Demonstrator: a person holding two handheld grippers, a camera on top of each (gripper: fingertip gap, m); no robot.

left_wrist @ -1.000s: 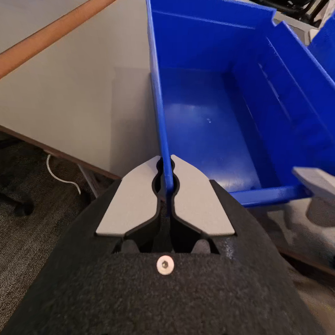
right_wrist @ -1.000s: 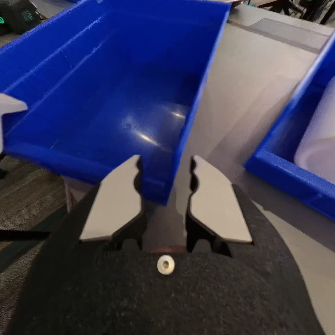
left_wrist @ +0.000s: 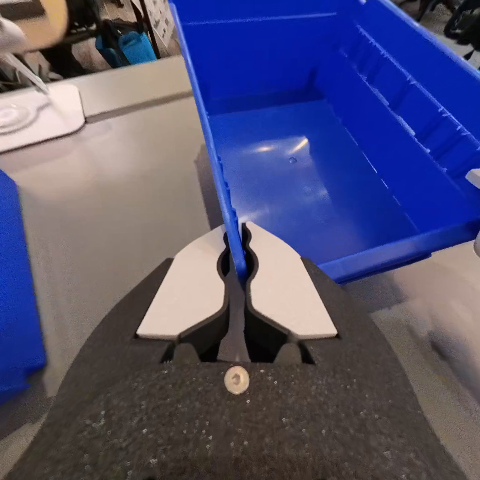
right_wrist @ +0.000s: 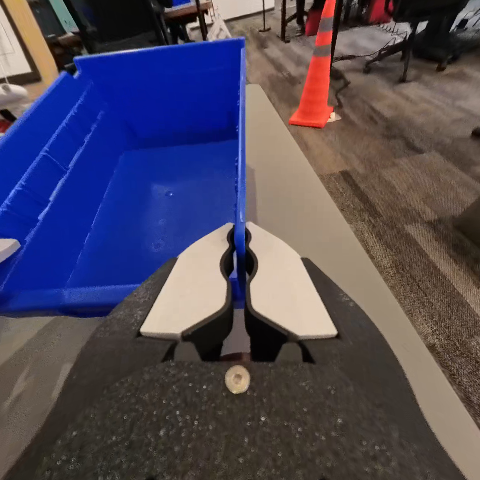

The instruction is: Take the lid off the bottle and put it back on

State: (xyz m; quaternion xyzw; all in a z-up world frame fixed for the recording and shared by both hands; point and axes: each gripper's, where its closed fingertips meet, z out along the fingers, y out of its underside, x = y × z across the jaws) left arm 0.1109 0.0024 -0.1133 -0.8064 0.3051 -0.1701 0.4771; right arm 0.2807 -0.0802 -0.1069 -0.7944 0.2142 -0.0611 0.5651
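Note:
No bottle or lid shows in either view. An empty blue bin [left_wrist: 259, 65] is held between both grippers. My left gripper [left_wrist: 235, 228] is shut on the bin's left wall near the front corner, with both pads pressed on the thin blue rim. My right gripper [right_wrist: 240, 227] is shut on the same blue bin [right_wrist: 161, 98] at its right wall, the rim pinched between its pads. The right gripper's fingertip [left_wrist: 474, 176] shows at the right edge of the left wrist view. The left gripper's fingertip [right_wrist: 7, 246] shows at the left edge of the right wrist view.
The bin is over a grey table [left_wrist: 104, 207]. Another blue bin [left_wrist: 15, 285] stands at the left and a white flat device [left_wrist: 39, 117] at the far left. The table's right edge [right_wrist: 324, 233] drops to carpet, where an orange cone [right_wrist: 315, 78] stands.
My right gripper's jaws closed from wide open onto the bin's right wall. My left gripper stayed shut on the left wall. Both views have swung, and the bin moved with them.

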